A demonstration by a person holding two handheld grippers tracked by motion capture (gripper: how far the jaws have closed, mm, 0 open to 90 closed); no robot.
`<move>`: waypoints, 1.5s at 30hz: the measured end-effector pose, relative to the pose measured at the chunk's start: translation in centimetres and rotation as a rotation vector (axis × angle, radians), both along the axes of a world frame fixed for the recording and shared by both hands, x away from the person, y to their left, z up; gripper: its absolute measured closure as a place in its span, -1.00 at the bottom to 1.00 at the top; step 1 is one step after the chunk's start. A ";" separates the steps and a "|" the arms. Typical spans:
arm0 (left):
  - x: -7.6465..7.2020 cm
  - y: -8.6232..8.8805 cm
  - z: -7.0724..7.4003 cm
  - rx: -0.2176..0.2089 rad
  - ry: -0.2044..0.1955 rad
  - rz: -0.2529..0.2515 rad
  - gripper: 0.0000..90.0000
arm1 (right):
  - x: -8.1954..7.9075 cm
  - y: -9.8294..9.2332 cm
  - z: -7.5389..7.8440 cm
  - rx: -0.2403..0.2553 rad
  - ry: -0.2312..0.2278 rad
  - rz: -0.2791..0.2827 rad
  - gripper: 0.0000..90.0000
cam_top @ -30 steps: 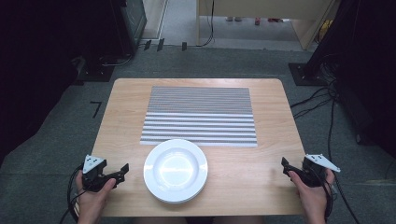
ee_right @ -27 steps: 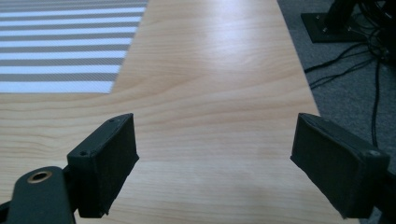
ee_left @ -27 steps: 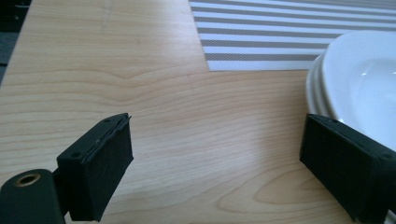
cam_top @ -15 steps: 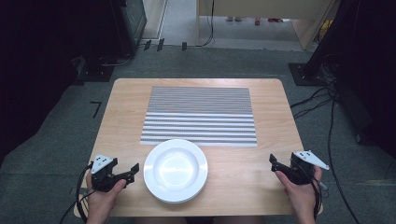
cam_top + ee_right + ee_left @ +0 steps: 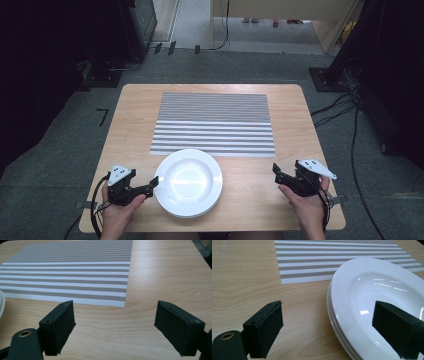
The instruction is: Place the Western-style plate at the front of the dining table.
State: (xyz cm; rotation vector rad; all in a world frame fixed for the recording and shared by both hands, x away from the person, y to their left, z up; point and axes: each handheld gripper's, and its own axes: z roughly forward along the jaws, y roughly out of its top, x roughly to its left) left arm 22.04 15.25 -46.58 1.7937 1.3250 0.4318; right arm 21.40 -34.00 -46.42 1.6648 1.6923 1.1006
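A stack of white plates (image 5: 188, 182) sits near the front edge of the wooden table (image 5: 135, 130), just in front of a grey-and-white striped placemat (image 5: 215, 124). My left gripper (image 5: 150, 186) is at the stack's left rim, open. In the left gripper view, one jaw hangs over the plate (image 5: 372, 290) and the other over bare wood, so my left gripper (image 5: 328, 315) straddles the rim. My right gripper (image 5: 278, 174) is open to the right of the plates, apart from them. In the right gripper view, my right gripper (image 5: 112, 312) has only wood between its jaws, with the placemat (image 5: 70, 270) ahead.
The plate rim (image 5: 1, 302) just shows at the left edge of the right gripper view. Bare wood lies on both sides of the placemat. Around the table, cables (image 5: 350, 130) run over the grey floor, and dark equipment stands at the back and sides.
Both grippers have moved inward toward the plates. The left one has slid right up to the rim, and the right one has come left. The plates and placemat have not moved.
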 end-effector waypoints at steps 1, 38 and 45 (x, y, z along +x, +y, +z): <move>0.0 -0.1 0.0 0.002 0.000 -0.002 -0.78 | 0.0 0.3 0.1 0.005 0.001 0.008 -0.64; -0.3 -2.9 -1.0 0.025 0.029 -0.068 -0.68 | 0.7 8.3 0.1 0.051 -0.048 0.210 0.03; -0.4 -3.1 -1.2 0.032 0.040 -0.068 -0.67 | 0.8 9.8 -0.1 0.044 -0.042 0.232 0.02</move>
